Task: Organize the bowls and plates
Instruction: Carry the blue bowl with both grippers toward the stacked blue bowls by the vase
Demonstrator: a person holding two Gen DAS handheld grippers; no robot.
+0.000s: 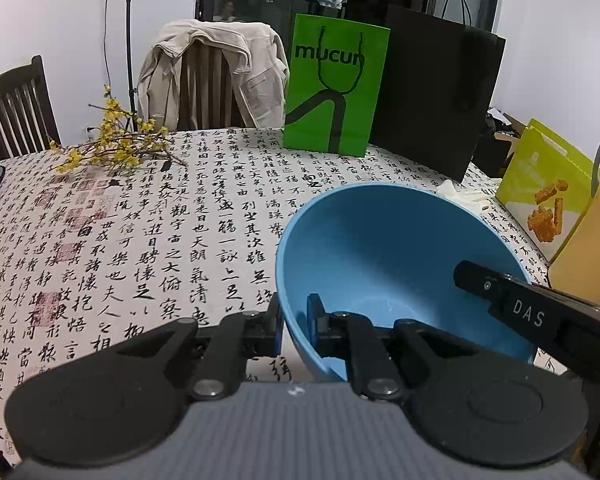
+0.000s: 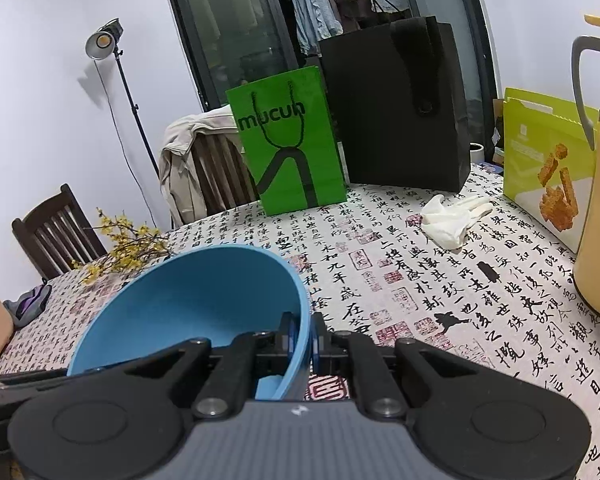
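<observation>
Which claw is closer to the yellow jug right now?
Right. The right claw grips the blue bowl's rim on the side facing the yellow jug; the left claw grips the opposite rim, farther away.

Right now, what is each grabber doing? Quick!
Left gripper: closed on the blue bowl, pinching its rim.
Right gripper: closed on the same bowl's rim, opposite side.
</observation>
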